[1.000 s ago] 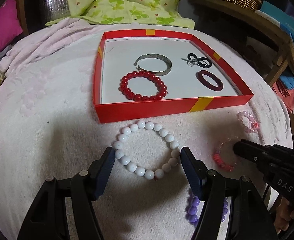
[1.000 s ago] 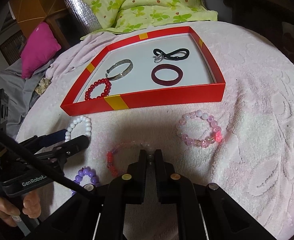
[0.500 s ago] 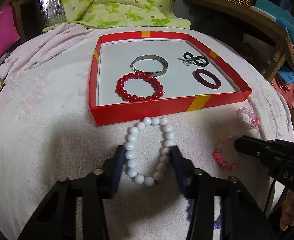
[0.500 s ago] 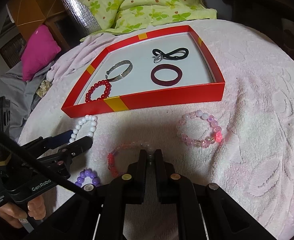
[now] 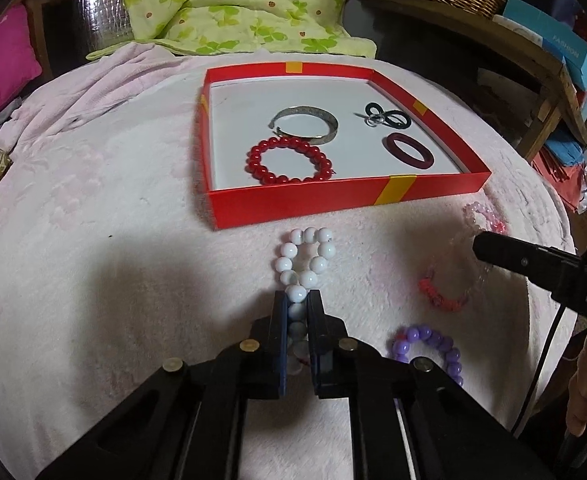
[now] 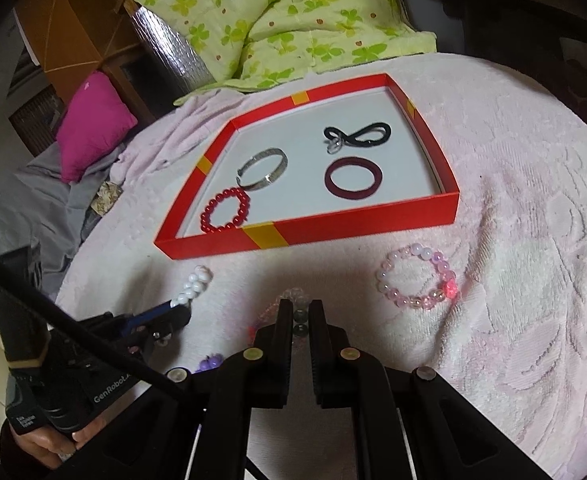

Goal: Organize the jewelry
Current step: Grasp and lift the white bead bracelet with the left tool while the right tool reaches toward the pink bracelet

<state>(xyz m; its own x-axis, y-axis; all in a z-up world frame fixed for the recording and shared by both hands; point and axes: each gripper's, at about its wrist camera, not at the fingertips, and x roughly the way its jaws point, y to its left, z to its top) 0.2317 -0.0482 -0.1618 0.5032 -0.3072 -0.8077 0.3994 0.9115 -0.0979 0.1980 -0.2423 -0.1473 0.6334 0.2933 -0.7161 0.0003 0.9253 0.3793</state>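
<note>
My left gripper is shut on a white bead bracelet, squeezed into a narrow loop on the pink cloth just in front of the red tray. It also shows in the right wrist view. My right gripper is shut on a clear-and-red bead bracelet, which lies on the cloth. The tray holds a red bead bracelet, a silver bangle, a dark red ring bangle and a black cord piece.
A pale pink bead bracelet lies right of my right gripper. A purple bead bracelet lies near the front. A green quilt is behind the tray. A wooden shelf with a basket stands at the right.
My left gripper has closed from wide open onto the white bracelet, squeezing its round loop narrow. My right gripper stays shut on its bracelet and has shifted a little forward.
</note>
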